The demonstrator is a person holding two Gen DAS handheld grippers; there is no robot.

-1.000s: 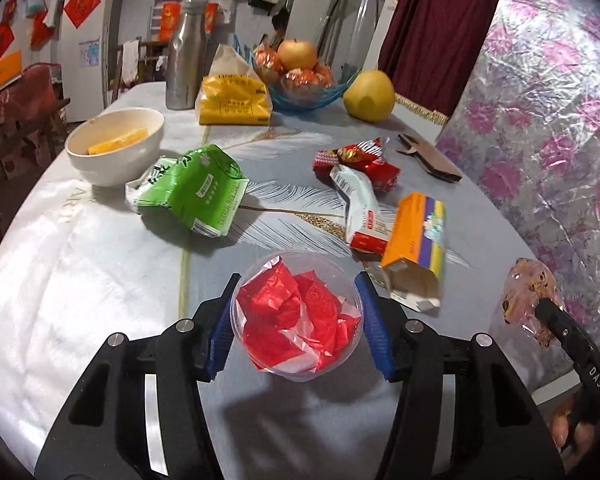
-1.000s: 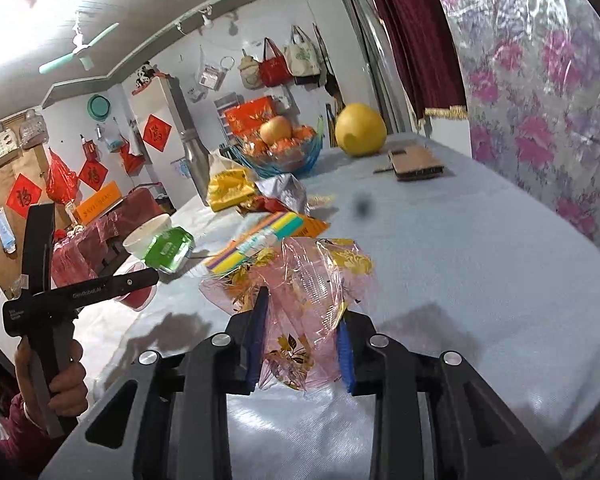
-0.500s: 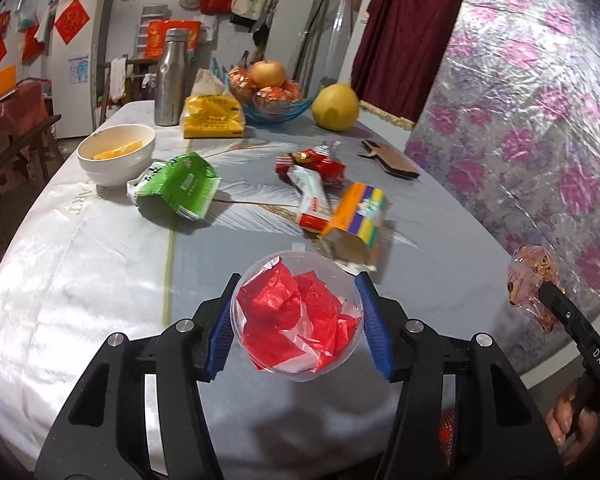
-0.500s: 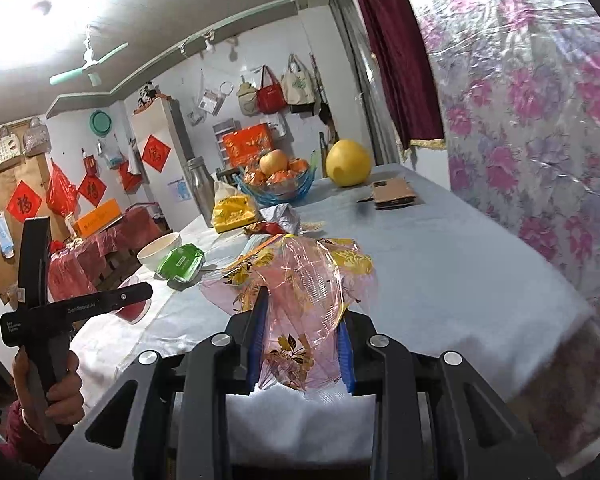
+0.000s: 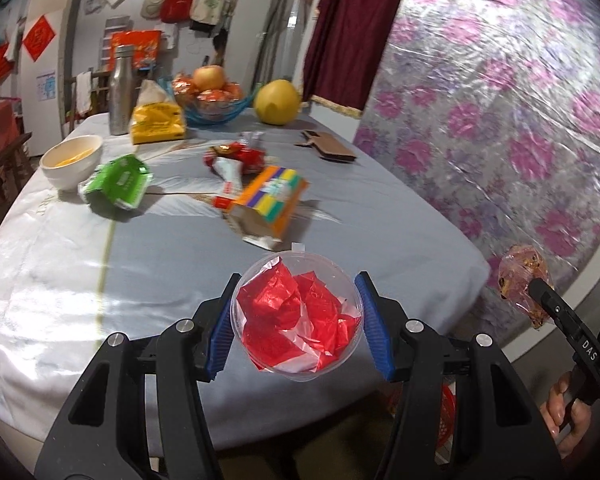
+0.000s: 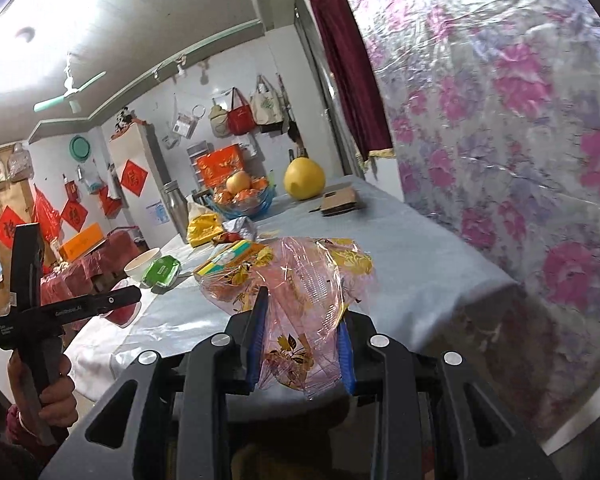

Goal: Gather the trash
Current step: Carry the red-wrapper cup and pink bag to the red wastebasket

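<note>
Gripping clear cup (image 5: 296, 316) of red wrappers in left tongs (image 5: 296, 326) | right tongs (image 6: 300, 344) clamped on pink cellophane wrapper (image 6: 300, 280) | both at counter (image 5: 140, 264) edge

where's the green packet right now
In the left wrist view the green packet lies on the table's left side, right beside the white bowl.
</note>
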